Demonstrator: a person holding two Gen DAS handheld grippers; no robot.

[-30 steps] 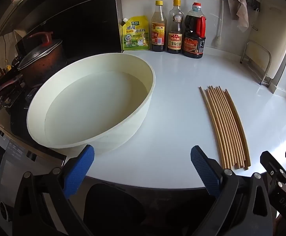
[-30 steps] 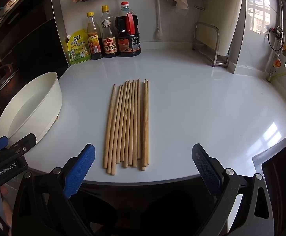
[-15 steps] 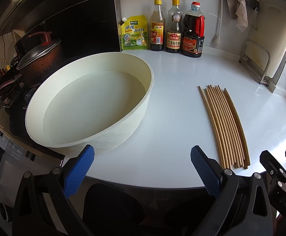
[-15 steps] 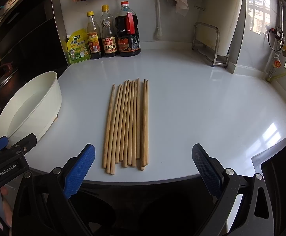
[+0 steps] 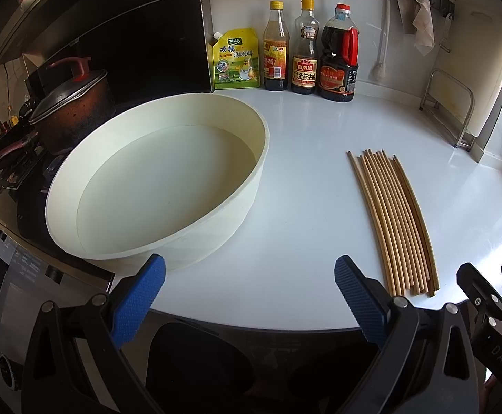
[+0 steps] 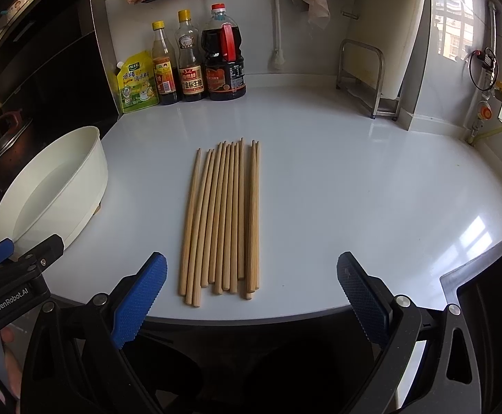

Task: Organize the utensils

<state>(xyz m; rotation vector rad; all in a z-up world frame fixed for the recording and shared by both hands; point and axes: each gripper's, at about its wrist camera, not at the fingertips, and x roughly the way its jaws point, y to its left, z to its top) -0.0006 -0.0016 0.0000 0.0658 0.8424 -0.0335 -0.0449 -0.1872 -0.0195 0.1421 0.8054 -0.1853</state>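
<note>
At the far left a dark lidded pot (image 5: pixel 69 110) is sitting on the stove, just behind the big cream basin (image 5: pixel 157 186). The basin is resting on the left end of the white bench (image 5: pixel 302 189), holding a shallow pool of clear water, and part of it is hanging past the bench edge over the stove.

The left gripper (image 5: pixel 249 291) is hovering at the near edge of the bench, between the basin and the chopsticks. Its blue-padded jaws are standing wide apart and gripping nothing.

Along the back wall a yellow seasoning pouch (image 5: pixel 236 58) is leaning beside two yellow-capped sauce bottles (image 5: pixel 290 46) and a dark soy sauce jug (image 5: pixel 338 55) with a red handle and cap.

To the right of the basin, well apart from it, the wooden chopsticks (image 6: pixel 223 217) are lying flat on the bench in a tidy row, side by side, running from the near edge toward the bottles. I am counting roughly ten or eleven, though the exact number is hard to tell.

The right gripper (image 6: pixel 251 291) is hanging just short of the chopsticks' near ends, lined up with the bundle. Its jaws are also spread wide, empty, touching nothing.

Farther right a metal rack (image 6: pixel 368 79) is standing against the wall.
</note>
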